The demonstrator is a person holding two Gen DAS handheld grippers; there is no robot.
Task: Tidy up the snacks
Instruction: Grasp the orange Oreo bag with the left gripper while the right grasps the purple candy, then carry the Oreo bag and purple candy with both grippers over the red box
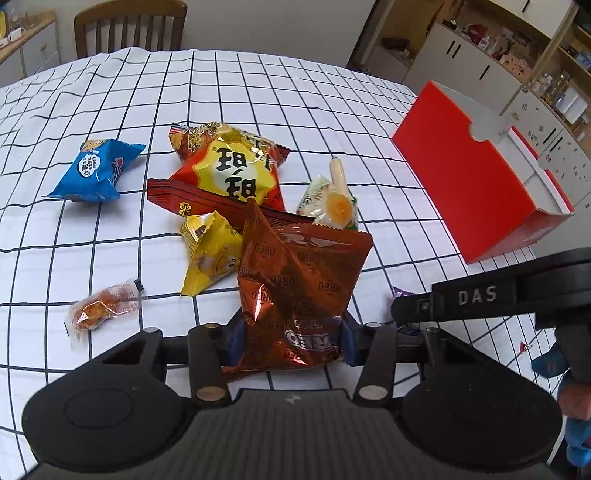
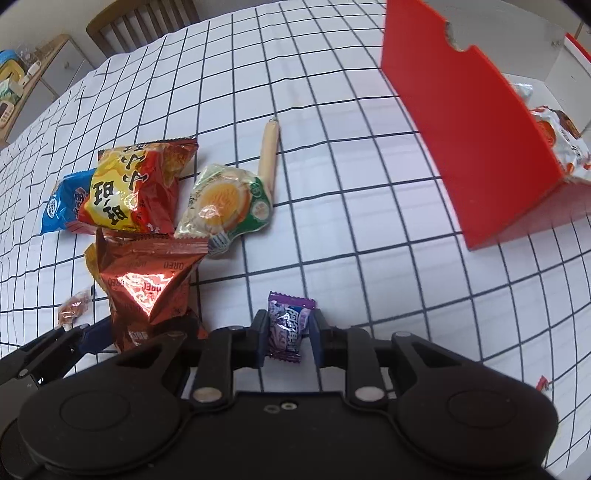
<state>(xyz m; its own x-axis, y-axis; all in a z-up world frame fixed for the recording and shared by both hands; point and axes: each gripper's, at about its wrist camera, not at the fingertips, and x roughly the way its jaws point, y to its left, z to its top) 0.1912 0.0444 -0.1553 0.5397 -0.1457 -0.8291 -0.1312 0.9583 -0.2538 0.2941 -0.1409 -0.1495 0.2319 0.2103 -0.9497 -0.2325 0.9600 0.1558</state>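
Observation:
My left gripper (image 1: 291, 341) is shut on a copper-brown Oreo packet (image 1: 299, 284), held upright over the table; it also shows in the right wrist view (image 2: 147, 291). My right gripper (image 2: 288, 332) is shut on a small purple candy (image 2: 286, 325); that gripper appears at the right of the left wrist view (image 1: 406, 314). On the checked tablecloth lie a red-yellow chip bag (image 1: 236, 170), a yellow packet (image 1: 208, 254), a blue packet (image 1: 94, 171), a green-white pastry pack (image 2: 229, 201), a sausage stick (image 2: 269, 147) and a small orange candy (image 1: 99, 310). A red box (image 1: 476, 184) stands at the right.
The red box (image 2: 469, 122) holds a white-orange snack bag (image 2: 561, 136). A wooden chair (image 1: 129, 27) stands at the table's far edge. Cabinets and shelves (image 1: 509, 55) line the back right. A tiny red wrapper scrap (image 2: 543, 384) lies near my right gripper.

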